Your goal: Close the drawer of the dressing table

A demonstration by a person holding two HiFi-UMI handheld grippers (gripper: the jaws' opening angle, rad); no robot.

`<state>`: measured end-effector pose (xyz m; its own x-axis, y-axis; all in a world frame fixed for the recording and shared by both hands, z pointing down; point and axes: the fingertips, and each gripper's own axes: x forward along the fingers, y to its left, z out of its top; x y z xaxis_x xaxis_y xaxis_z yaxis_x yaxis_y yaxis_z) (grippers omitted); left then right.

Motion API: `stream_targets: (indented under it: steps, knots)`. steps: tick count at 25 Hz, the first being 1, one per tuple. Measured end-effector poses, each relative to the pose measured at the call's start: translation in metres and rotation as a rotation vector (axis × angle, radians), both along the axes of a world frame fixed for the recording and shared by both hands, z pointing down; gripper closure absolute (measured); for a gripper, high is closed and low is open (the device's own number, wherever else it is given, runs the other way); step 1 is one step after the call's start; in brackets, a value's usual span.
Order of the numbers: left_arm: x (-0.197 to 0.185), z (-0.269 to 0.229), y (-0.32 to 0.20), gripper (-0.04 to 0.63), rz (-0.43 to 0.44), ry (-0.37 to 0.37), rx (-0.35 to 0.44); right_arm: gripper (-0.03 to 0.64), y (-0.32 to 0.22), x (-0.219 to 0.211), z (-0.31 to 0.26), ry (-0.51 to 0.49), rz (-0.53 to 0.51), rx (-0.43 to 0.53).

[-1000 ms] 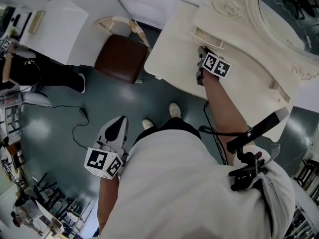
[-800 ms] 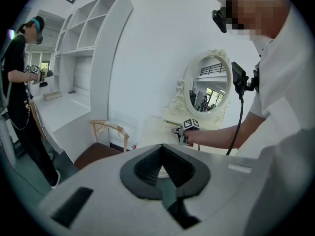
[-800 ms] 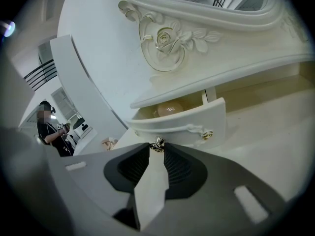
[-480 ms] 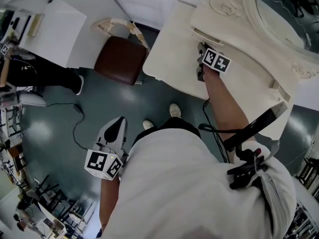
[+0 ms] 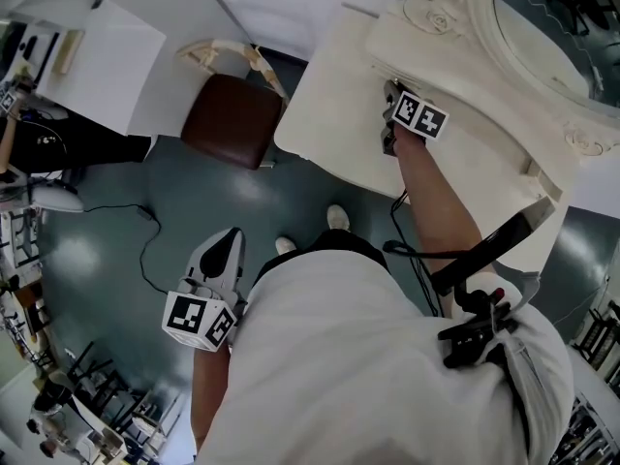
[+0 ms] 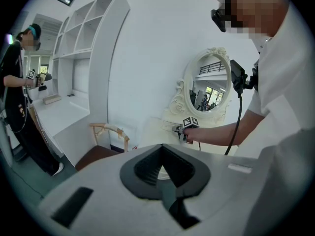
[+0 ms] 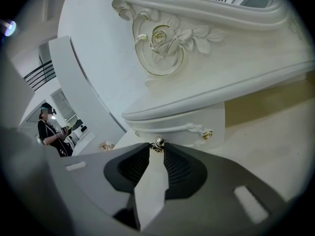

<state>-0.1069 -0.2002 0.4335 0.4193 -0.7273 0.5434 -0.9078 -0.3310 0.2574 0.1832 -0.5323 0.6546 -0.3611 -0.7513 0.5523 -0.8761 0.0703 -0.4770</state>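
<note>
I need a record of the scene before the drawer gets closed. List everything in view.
dressing table: one, cream, front right
mirror: one, cream carved frame, on the dressing table
drawer: one, cream, below the mirror's rose carving
drawer knob: one, metallic, on the drawer front
chair: one, brown seat, left of the dressing table
desk: one, white, far left
cable: one, black, on the floor
bystander: one, black clothes, by the desk
shoes: two, white, on the floor
left tongs: one, grey, shut, empty, at the person's side
right tongs: one, grey, shut on the drawer knob
</note>
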Motion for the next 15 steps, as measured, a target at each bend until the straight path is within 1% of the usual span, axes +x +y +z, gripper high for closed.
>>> stream_targets:
  steps: [15]
  knots:
    - [0.000,0.001,-0.006,0.595,-0.009,-0.006,-0.007,0.526,-0.016,0.006,0.000,-0.004,0.007,0.010]
